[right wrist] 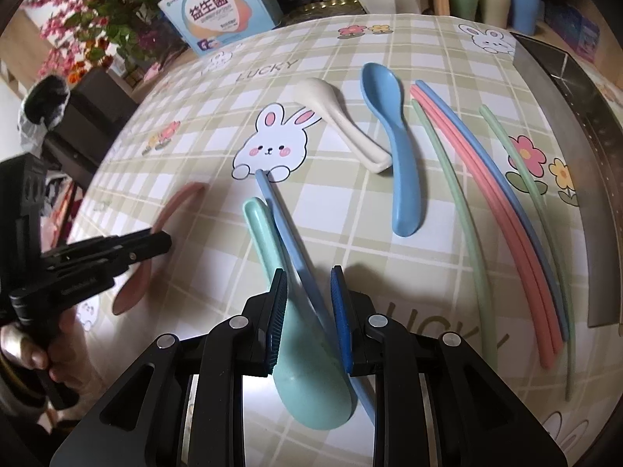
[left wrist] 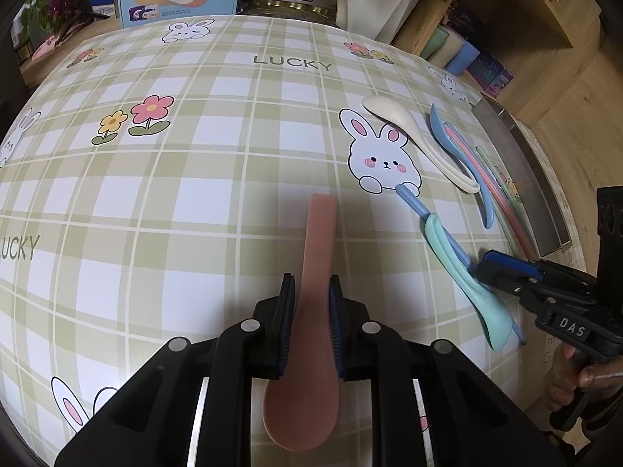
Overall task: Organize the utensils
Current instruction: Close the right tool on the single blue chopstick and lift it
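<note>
Your left gripper [left wrist: 310, 295] holds the pink spoon [left wrist: 307, 334] lengthwise, handle pointing away, bowl toward you. Your right gripper [right wrist: 309, 286] reaches low over the tabletop [right wrist: 202, 128], fingers open around the green spoon [right wrist: 300, 354] and blue chopstick [right wrist: 288, 233].

We read "LUCKY" printed repeatedly on the checked tablecloth [left wrist: 218, 89] covering the tabletop. "DAS" stands on the right gripper [left wrist: 506, 272]. The pale blue box [right wrist: 218, 11] behind carries large Chinese characters, "益生菌".

My pink spoon [left wrist: 307, 311] lies flat, handle pointing away. The mint spoon [right wrist: 300, 358] lies against a blue chopstick [right wrist: 292, 241]. Beyond lie a white spoon [right wrist: 342, 124], blue spoon [right wrist: 397, 148] and more chopsticks [right wrist: 502, 225].
</note>
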`<act>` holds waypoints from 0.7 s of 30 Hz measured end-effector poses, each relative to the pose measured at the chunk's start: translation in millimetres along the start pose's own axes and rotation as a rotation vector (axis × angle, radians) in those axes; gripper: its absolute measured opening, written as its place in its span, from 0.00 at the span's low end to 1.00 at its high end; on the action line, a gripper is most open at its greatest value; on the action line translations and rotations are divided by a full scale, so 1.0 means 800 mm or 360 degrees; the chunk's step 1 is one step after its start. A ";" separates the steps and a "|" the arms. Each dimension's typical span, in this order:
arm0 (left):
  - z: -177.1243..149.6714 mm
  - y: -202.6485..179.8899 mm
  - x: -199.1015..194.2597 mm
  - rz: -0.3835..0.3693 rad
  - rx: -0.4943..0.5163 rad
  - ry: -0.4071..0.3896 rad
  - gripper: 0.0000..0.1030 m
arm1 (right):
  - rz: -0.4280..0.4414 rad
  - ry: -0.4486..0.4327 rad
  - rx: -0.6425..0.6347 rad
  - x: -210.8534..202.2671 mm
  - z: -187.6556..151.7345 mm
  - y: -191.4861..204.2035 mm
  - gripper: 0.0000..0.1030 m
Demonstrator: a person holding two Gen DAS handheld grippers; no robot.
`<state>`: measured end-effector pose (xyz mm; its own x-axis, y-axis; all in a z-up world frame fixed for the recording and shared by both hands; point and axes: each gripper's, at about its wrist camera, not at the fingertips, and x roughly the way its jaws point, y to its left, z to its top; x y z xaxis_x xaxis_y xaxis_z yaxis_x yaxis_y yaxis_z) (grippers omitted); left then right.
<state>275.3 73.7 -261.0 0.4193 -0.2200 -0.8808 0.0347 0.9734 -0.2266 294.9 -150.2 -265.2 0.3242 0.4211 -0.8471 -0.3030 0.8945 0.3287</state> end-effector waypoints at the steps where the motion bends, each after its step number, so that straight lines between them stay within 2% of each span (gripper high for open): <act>1: 0.001 0.001 0.000 0.0001 0.0002 0.0003 0.16 | -0.0010 -0.0001 0.0000 -0.001 0.000 -0.003 0.22; 6: 0.003 0.005 0.001 -0.0020 -0.0018 0.0019 0.16 | -0.0074 0.0008 -0.0019 0.002 -0.001 -0.003 0.22; 10: 0.001 0.000 0.001 0.0013 0.0004 0.0012 0.16 | -0.0092 0.0002 -0.0080 0.008 0.000 0.009 0.22; 16: 0.002 0.000 0.001 0.0026 0.0003 0.0013 0.16 | -0.0169 -0.0006 -0.0240 0.016 0.003 0.026 0.21; 17: 0.002 -0.001 0.001 0.0029 0.0005 0.0012 0.16 | -0.0199 -0.0011 -0.0273 0.016 0.001 0.027 0.19; 18: 0.002 -0.001 0.001 0.0036 0.0009 0.0011 0.16 | -0.0266 -0.0027 -0.0300 0.015 -0.001 0.028 0.10; 19: 0.002 -0.001 0.001 0.0041 0.0014 0.0011 0.16 | -0.0316 -0.0043 -0.0302 0.013 -0.003 0.026 0.08; 21: 0.003 -0.003 0.002 0.0050 0.0019 0.0011 0.16 | -0.0290 -0.0054 -0.0198 0.008 -0.005 0.013 0.06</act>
<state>277.7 71.5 -260.9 0.4139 -0.1900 -0.8903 0.0325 0.9804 -0.1941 290.5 -139.0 -269.1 0.4129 0.2610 -0.8726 -0.3445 0.9316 0.1157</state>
